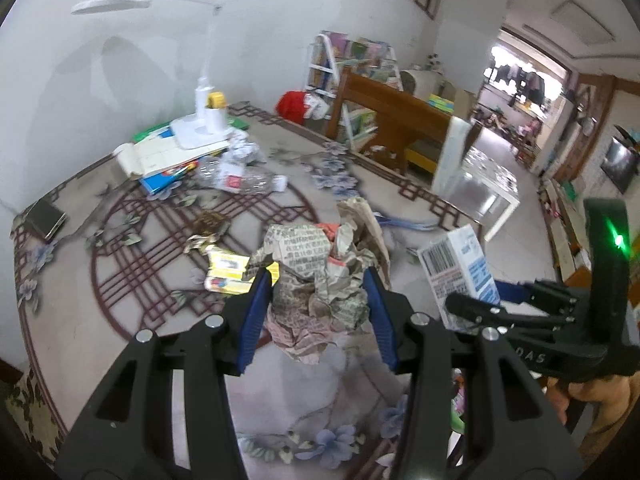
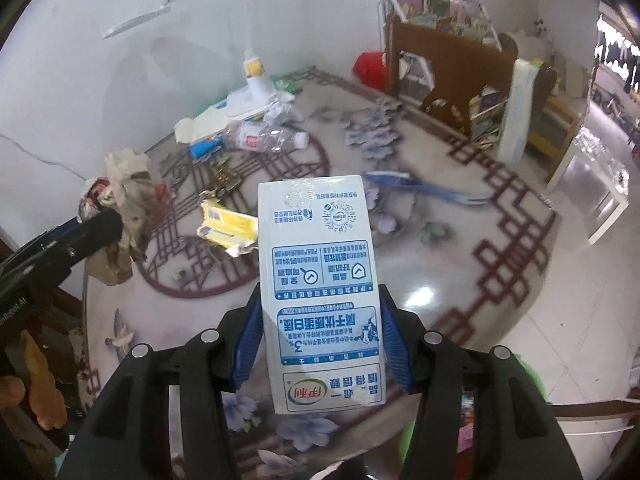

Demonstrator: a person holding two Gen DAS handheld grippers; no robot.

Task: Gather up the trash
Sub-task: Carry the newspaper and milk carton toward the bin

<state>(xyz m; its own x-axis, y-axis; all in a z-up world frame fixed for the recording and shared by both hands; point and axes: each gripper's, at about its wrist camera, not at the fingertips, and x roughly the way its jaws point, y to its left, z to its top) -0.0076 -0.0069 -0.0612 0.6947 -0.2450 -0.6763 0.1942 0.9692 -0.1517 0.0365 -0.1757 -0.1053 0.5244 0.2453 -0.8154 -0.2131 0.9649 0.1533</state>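
Left wrist view: left gripper [image 1: 316, 280] is clamping a crumpled newspaper wad [image 1: 316, 276] btwn its blue pads, wad bulging past the tips, held above the patterned table [image 1: 120, 280]. Right gripper [image 2: 320, 320] is squeezing a white-blue milk carton [image 2: 320, 280] from both sides; carton is sticking out far beyond the fingers, print upside down. Carton is sitting just right of the wad. Yellow wrapper [image 1: 228, 274] and clear plastic bottle [image 1: 244, 180] are lying on the table farther off, to the left.
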